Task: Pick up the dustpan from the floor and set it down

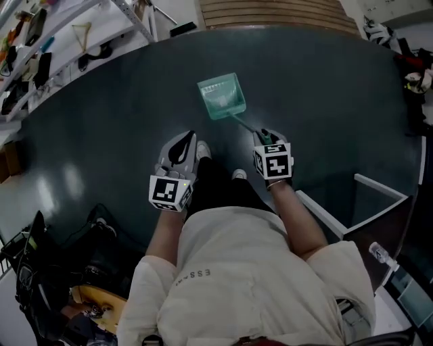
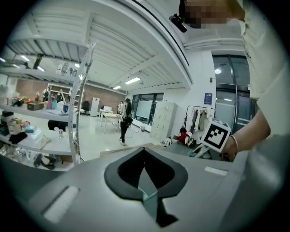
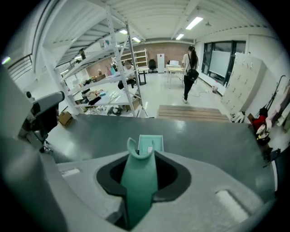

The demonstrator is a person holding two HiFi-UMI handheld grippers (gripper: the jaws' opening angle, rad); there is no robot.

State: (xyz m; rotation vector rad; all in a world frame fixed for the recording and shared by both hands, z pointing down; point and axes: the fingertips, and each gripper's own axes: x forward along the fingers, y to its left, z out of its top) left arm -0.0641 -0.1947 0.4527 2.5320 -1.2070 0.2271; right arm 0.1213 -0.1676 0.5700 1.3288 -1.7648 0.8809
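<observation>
The teal dustpan [image 1: 222, 96] hangs above the dark floor [image 1: 325, 88], its pan pointing away from me and its thin handle [image 1: 245, 123] running back to my right gripper [image 1: 265, 135]. That gripper is shut on the handle. In the right gripper view the handle [image 3: 139, 181] fills the space between the pads of the right gripper [image 3: 141, 158], and the pan [image 3: 150, 144] shows just beyond. My left gripper [image 1: 184, 140] is beside it on the left, apart from the dustpan. The left gripper [image 2: 144, 152] is shut, with nothing held.
White shelving [image 1: 61, 40] with clutter lines the left side. A slatted wooden platform [image 1: 277, 12] lies at the far edge. A white frame [image 1: 365, 203] stands at the right, and bags and cables [image 1: 61, 284] lie at the lower left. A person [image 3: 189, 68] walks far off.
</observation>
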